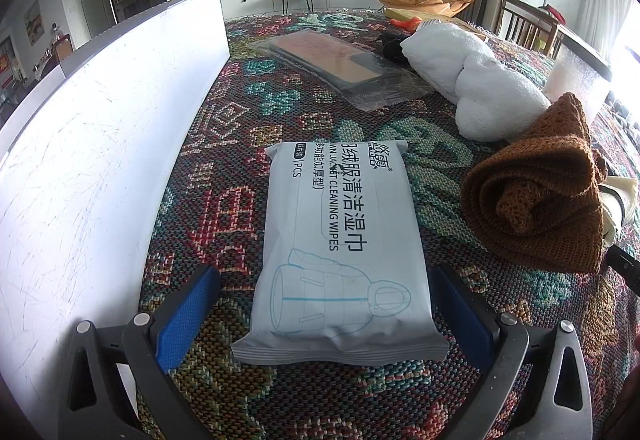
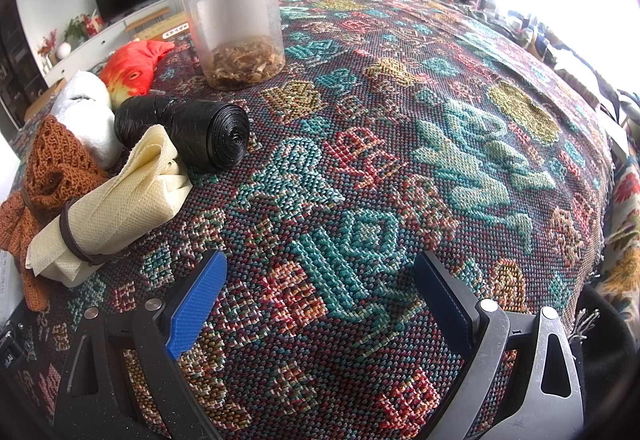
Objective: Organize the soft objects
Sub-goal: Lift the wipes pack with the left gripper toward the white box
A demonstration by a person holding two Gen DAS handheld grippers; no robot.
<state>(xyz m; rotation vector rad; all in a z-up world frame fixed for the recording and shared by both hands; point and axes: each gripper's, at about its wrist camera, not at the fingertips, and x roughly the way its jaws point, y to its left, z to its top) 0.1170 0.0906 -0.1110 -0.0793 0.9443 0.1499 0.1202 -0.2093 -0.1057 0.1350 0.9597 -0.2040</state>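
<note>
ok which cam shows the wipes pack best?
Left wrist: the wipes pack lies flat on the woven cloth, whole and label-up, between the open left gripper fingers. The right wrist view does not show it.

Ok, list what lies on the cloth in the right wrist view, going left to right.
Brown knitted cloth → cream cloth roll bound with a band → black bag roll → clear jar with a black lid. The white towel and orange fish plush overlap these, so I leave them out.
</note>
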